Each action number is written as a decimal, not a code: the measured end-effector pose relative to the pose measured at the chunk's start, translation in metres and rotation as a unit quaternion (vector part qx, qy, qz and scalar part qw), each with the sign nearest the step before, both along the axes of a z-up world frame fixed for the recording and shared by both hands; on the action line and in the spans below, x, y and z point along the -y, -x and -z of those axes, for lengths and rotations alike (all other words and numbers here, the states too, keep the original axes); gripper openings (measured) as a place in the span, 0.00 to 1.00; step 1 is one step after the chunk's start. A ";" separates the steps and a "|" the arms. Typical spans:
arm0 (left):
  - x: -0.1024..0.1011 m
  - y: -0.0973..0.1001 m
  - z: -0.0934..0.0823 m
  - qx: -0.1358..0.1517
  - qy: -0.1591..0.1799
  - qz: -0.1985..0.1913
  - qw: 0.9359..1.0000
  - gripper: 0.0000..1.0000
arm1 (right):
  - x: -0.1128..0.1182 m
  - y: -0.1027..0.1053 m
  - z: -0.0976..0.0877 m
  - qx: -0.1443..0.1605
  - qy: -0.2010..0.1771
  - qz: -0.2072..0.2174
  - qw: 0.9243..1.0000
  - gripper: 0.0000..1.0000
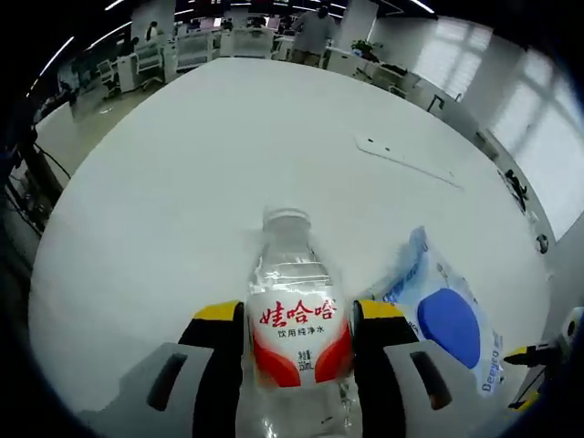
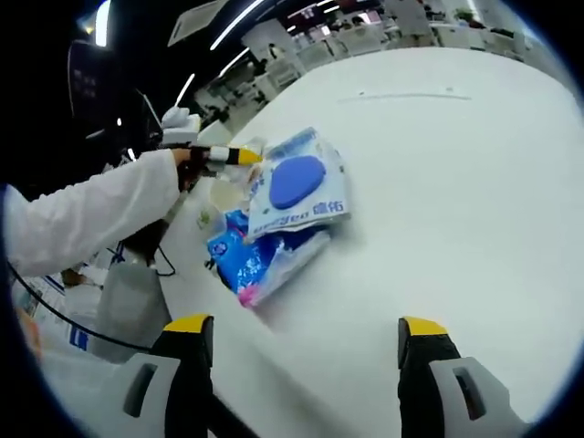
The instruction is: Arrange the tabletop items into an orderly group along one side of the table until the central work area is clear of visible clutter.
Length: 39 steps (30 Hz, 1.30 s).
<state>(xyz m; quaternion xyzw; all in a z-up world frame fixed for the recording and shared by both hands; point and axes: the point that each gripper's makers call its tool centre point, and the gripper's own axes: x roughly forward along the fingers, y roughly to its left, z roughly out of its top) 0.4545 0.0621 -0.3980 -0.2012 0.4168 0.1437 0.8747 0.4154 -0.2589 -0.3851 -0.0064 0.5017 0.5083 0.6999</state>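
The left tool [image 1: 298, 338] is clamped on the water bottle [image 1: 297, 333], which stands upright between its jaws, cap away from the camera. Just right of the bottle lies the white-and-blue packet [image 1: 447, 315], part of a pile of packets [image 2: 278, 219] near the bench [image 1: 210, 164] edge. The right tool [image 2: 306, 351] gapes wide and empty, well apart from the pile. Beyond the bottle the bench is bare apart from a flat white strip [image 1: 406, 160].

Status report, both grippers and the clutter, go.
Left gripper shut on water bottle. Right gripper open, nothing between its fingers. Tissue packs grouped near the table edge. Nothing in the way.
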 end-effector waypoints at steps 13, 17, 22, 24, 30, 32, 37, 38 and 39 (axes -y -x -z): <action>-0.009 0.004 -0.007 0.032 0.009 -0.038 0.999 0.41 | 0.003 -0.005 -0.005 0.004 -0.008 0.010 1.000 0.83; -0.014 0.003 -0.025 0.053 -0.008 -0.033 0.998 0.40 | 0.004 -0.007 -0.006 0.004 -0.010 0.018 1.000 0.83; -0.027 -0.007 -0.054 0.095 -0.041 -0.020 0.994 0.40 | 0.002 -0.006 -0.007 0.006 -0.013 0.016 1.000 0.82; -0.031 -0.011 -0.065 0.114 -0.047 -0.018 0.992 0.40 | 0.000 -0.005 -0.009 0.008 -0.016 0.013 1.000 0.82; -0.049 -0.025 -0.080 0.147 -0.078 -0.008 0.986 0.40 | 0.000 -0.003 -0.011 0.013 -0.015 0.009 1.000 0.82; -0.054 -0.029 -0.081 0.154 -0.088 -0.004 0.984 0.40 | 0.003 -0.004 -0.012 0.014 -0.014 0.013 1.000 0.82; -0.055 -0.033 -0.076 0.157 -0.093 0.005 0.983 0.40 | 0.009 -0.010 -0.012 0.015 -0.012 0.026 0.999 0.82; -0.055 -0.033 -0.075 0.155 -0.093 0.006 0.984 0.39 | 0.011 -0.011 -0.012 0.015 -0.011 0.030 0.999 0.82; -0.054 -0.033 -0.076 0.154 -0.093 0.007 0.984 0.39 | 0.012 -0.012 -0.012 0.015 -0.011 0.031 0.999 0.82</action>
